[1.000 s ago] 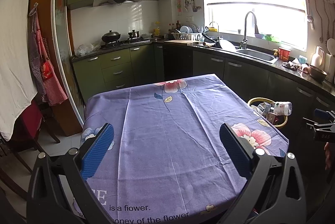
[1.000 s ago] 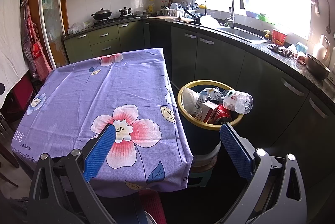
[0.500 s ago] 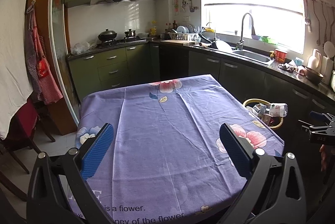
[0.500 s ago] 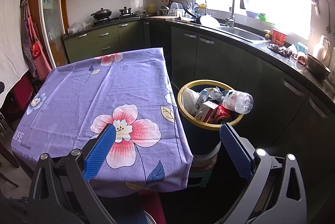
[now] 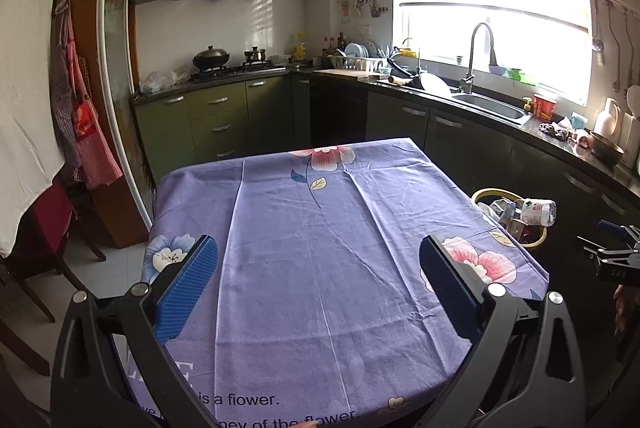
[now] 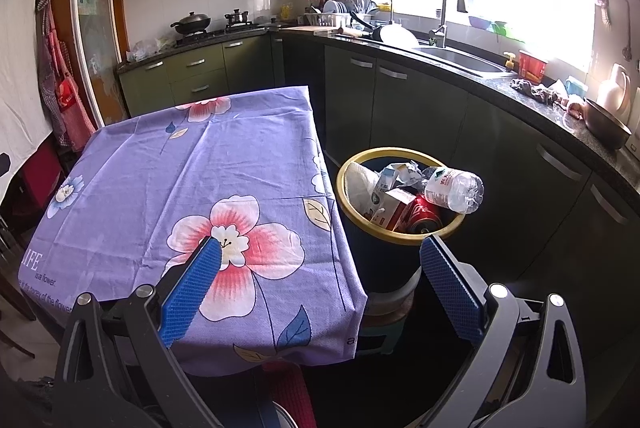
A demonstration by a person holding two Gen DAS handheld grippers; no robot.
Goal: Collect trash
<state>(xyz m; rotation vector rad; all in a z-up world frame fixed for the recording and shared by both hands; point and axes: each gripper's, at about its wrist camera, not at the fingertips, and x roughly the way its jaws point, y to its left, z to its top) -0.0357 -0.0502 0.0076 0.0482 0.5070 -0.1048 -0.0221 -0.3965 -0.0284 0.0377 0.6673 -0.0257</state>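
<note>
Both blue-padded jaws of the left gripper (image 5: 318, 282) are spread wide with nothing between them, held over the purple floral tablecloth (image 5: 320, 248); the yellow-rimmed trash bin (image 5: 538, 238) is seen at the table's right edge. From the right wrist, the right gripper (image 6: 320, 282) is likewise held open and empty, near the bin (image 6: 400, 234), where a plastic bottle (image 6: 454, 188), red can (image 6: 424, 218) and cartons (image 6: 394, 202) are piled.

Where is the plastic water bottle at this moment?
In the right wrist view, the plastic water bottle lies atop the full trash bin, right of the table.
</note>
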